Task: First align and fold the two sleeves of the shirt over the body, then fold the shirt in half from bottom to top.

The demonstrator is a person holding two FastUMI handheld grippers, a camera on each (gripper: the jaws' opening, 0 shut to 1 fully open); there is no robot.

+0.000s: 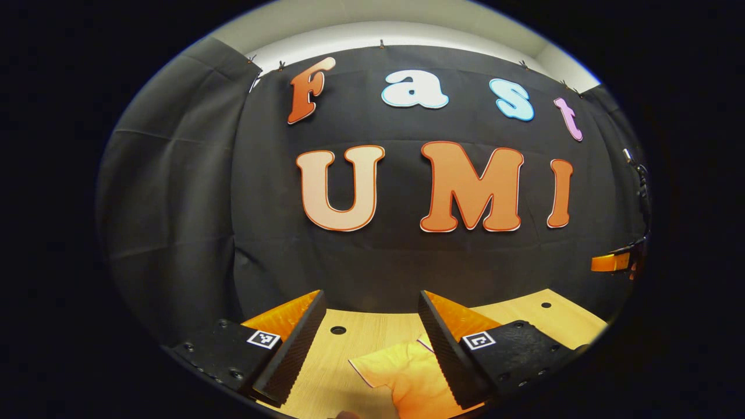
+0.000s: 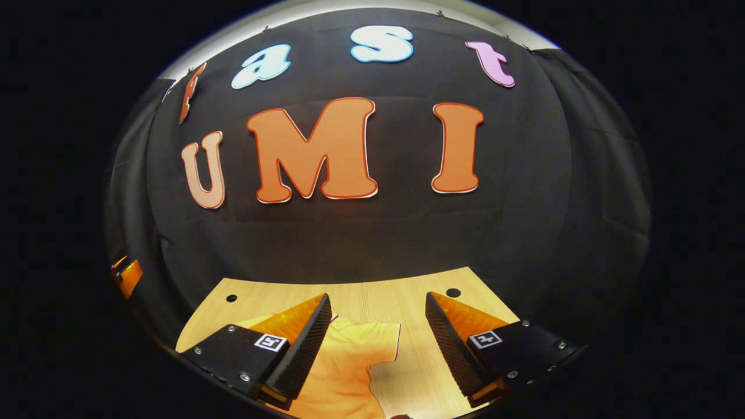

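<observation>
- Shirt (image 1: 407,378) lies flat on the bench (image 1: 361,340), near its front edge; left gripper view catches one sleeve (image 1: 378,366), right gripper view the other (image 2: 372,340).
- Left gripper (image 1: 369,349) hovers wide open, empty.
- Right gripper (image 2: 378,343) likewise gapes above the cloth, nothing held.

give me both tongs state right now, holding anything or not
Left tongs: open, holding nothing, above the shirt.
Right tongs: open, holding nothing, over a shirt sleeve.

Orange shirt (image 2: 343,364) with dark-edged short sleeves, lying flat and unfolded on the wooden table (image 2: 407,291)
</observation>
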